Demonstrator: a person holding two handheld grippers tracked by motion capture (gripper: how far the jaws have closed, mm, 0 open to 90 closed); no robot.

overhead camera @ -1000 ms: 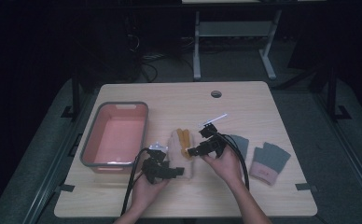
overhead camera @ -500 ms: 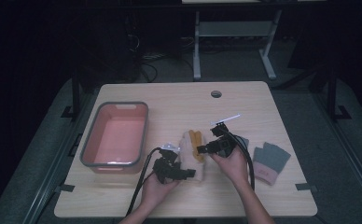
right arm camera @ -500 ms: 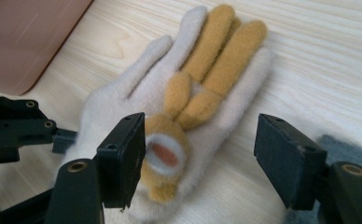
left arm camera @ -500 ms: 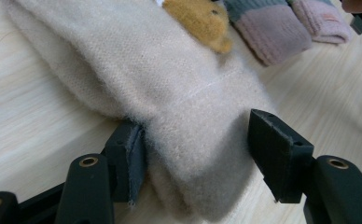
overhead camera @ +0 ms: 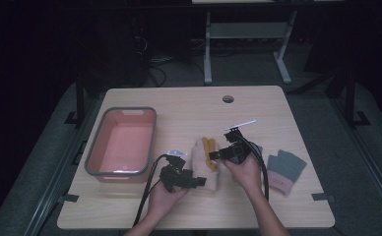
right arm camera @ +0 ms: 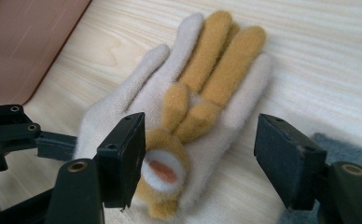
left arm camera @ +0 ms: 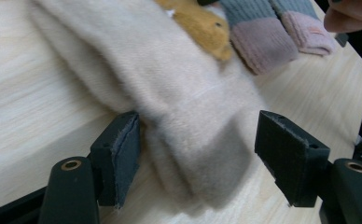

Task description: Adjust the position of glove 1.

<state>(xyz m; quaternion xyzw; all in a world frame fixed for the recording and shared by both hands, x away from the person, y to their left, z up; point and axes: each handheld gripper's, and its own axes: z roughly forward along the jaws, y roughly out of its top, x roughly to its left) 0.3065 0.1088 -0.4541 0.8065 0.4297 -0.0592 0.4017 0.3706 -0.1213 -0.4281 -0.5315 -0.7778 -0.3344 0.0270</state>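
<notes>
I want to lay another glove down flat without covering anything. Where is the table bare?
The far strip of the table, between the pink tub and the round hole, is bare. So is the near right corner in front of the grey glove. The middle is crowded: cream glove and both grippers.

No readable text, number, brand or sign anywhere. Small tag on the cuff of the grey-and-pink glove [left arm camera: 315, 31], beyond the cream glove [left arm camera: 179, 107] in the left gripper view: too blurred to read. White-and-orange round patch on the yellow glove [right arm camera: 163, 171] atop the cream glove: plain, no lettering.
</notes>
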